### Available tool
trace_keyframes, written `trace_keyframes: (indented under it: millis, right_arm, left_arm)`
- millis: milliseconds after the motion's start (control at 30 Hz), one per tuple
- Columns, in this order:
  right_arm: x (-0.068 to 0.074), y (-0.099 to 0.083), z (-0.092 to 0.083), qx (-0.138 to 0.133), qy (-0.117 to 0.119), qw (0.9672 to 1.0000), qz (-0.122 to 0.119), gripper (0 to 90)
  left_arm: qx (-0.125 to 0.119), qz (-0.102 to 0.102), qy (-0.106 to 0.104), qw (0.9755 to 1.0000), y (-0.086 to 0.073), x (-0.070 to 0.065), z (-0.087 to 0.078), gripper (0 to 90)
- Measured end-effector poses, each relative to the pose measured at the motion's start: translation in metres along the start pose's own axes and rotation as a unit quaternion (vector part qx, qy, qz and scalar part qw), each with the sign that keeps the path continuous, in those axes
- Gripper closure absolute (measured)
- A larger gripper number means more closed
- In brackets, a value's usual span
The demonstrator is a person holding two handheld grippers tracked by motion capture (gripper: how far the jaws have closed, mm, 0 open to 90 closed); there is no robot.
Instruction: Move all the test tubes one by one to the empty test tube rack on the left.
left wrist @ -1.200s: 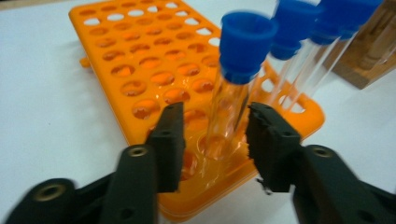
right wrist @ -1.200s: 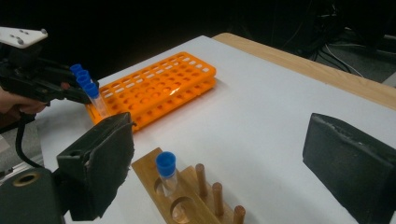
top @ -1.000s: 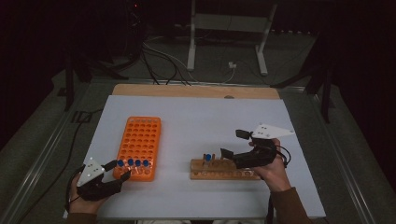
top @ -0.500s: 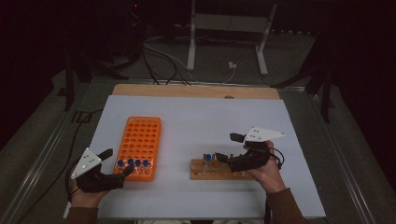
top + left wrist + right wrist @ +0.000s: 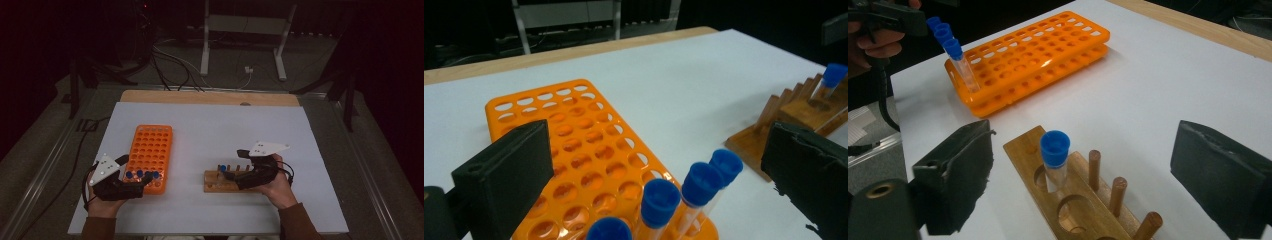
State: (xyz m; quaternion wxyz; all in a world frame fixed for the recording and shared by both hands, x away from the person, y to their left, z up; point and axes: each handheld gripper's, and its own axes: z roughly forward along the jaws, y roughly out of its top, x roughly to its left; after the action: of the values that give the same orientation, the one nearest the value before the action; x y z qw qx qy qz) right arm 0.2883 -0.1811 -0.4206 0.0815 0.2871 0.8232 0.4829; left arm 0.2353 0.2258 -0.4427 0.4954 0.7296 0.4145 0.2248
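An orange tube rack [image 5: 150, 147] lies left of centre, with several blue-capped tubes [image 5: 141, 175] in its near row. My left gripper [image 5: 136, 172] hovers at that row; its jaws have just been opening and stand wide, the tubes' caps [image 5: 659, 200] between them untouched. A wooden rack [image 5: 212, 186] with pegs lies right of centre and holds one blue-capped tube [image 5: 1054, 147] upright in its end hole. My right gripper [image 5: 234, 170] points left at that tube; its jaws have closed slightly but stay far apart, and both pads [image 5: 958, 175] are clear of it.
The white mat [image 5: 210, 125] covers the table, with a wooden strip [image 5: 210, 97] along its far edge. Beyond it are a metal stand [image 5: 245, 45] and cables on the dark floor. Bare mat lies between the two racks.
The left gripper has let go of the tubes' row, opened wide and lifted a little. The right gripper has sunk and shifted left, closer to the tube in the wooden rack.
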Motion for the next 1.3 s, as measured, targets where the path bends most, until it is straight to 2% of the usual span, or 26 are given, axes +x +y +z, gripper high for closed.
trace_keyframes:
  millis: [200, 433, 533, 1067, 1300]
  right_arm:
    - [0.004, -0.004, 0.005, 0.005, 0.0, 1.0, -0.004, 22.0]
    - [0.009, -0.01, 0.019, 0.037, 0.014, 0.9989, -0.026, 50.3]
    - [0.011, -0.01, 0.025, 0.045, 0.016, 0.9985, -0.028, 56.4]
    - [0.012, -0.013, 0.031, 0.049, 0.01, 0.998, -0.037, 74.7]
    - [0.013, -0.013, 0.031, 0.051, 0.011, 0.9978, -0.041, 76.2]
  left_arm:
    - [-0.003, 0.0, 0.001, 1.0, -0.003, 0.0, -0.003, 0.8]
    - [-0.001, 0.002, -0.001, 1.0, -0.004, -0.001, -0.002, 0.8]
    - [0.0, 0.001, -0.002, 1.0, -0.005, -0.001, -0.001, 0.8]
    - [0.002, 0.0, -0.005, 1.0, -0.007, 0.0, 0.0, 0.8]
    - [0.001, 0.0, -0.005, 1.0, -0.008, 0.001, -0.001, 0.8]
